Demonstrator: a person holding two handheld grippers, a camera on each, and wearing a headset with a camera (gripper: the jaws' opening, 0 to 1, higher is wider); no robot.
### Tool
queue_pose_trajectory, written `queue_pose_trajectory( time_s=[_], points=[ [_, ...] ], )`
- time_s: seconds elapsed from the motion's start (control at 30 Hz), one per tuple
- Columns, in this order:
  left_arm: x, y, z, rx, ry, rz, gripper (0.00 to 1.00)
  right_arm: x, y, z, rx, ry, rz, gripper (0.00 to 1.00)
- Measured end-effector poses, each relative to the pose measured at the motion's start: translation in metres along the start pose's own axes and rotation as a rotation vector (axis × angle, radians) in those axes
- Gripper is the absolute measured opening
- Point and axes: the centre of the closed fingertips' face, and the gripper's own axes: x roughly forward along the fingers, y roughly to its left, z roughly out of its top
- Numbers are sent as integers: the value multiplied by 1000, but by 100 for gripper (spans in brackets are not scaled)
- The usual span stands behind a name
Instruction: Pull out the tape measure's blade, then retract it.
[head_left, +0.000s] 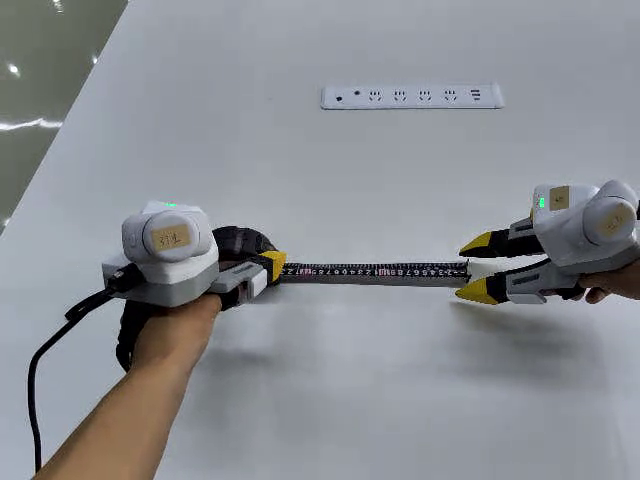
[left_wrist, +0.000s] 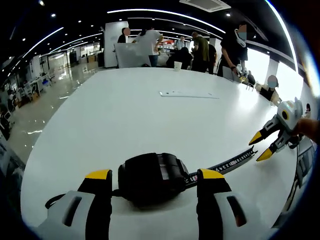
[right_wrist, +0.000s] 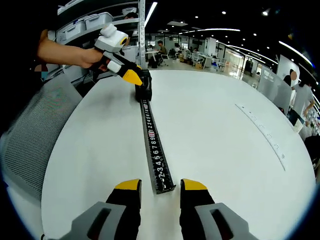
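White table (head_left: 400, 180): left gripper (left_wrist: 155, 174) clamps the tape measure (head_left: 240, 243) at near left. Its blade (head_left: 375, 271) runs right, tip lying between the 2 parted jaws of the right gripper (head_left: 478, 267).

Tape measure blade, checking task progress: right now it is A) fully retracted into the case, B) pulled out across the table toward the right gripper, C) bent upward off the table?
B: the blade runs from the case to between the right gripper's open fingers.
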Motion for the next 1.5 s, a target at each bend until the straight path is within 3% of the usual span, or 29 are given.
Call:
queue_pose_trajectory(
  time_s=[0.43, 0.9, 1.5],
  points=[
    [8, 2, -5, -35, 39, 21, 58, 6, -3, -5, -28, 31, 40, 13],
    [11, 3, -6, -43, 48, 37, 59, 7, -4, -9, -71, 45, 43, 12],
    [12, 3, -8, -26, 56, 47, 56, 7, -4, -10, -61, 50, 43, 9]
  ],
)
